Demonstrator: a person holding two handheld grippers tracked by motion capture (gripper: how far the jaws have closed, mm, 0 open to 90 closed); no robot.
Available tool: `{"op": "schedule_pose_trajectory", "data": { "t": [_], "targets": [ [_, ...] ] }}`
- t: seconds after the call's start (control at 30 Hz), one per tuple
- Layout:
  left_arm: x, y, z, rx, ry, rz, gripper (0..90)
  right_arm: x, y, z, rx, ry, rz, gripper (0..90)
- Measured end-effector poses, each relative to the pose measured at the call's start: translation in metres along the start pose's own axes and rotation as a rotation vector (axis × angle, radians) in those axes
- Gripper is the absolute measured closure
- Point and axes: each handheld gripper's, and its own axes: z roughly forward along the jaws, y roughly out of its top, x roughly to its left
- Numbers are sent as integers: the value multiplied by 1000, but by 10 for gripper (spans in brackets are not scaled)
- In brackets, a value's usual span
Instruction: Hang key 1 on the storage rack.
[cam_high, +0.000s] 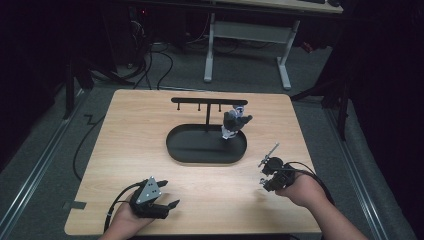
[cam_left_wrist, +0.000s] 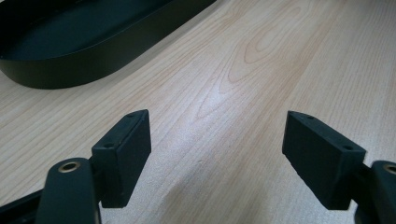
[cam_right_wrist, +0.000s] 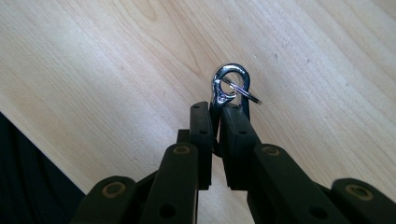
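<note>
Right gripper view: we judge metal clasp (cam_right_wrist: 229, 86) light, stiff, slick; best held on flat body below loop, as now. Shiny silver loop with small ring, above bare table (cam_right_wrist: 116, 70). Right gripper (cam_right_wrist: 215, 140) clamps it. Left gripper (cam_left_wrist: 217, 158) gapes empty near black tray (cam_left_wrist: 84, 51). Stand (cam_high: 208, 102) holds small figure (cam_high: 234, 124).

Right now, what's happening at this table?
A person holds a tool in each hand over a wooden table. The right tool is shut on a metal clip with a ring. The left tool is open, holding nothing, near a black oval tray with a hook rack, where a small figure hangs.
</note>
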Motion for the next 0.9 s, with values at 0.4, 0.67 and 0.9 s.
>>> {"op": "schedule_pose_trajectory", "data": {
  "t": [0.4, 0.67, 0.9],
  "targets": [
    [3, 0, -2, -25, -5, -9, 244, 6, 19, -23, -41, -9, 30, 846],
    [4, 2, 1, -24, -10, -11, 243, 5, 35, -30, -33, 4, 20, 846],
    [5, 2, 0, -34, -1, -12, 243, 1, 43, -33, -42, -2, 31, 845]
  ]
}}
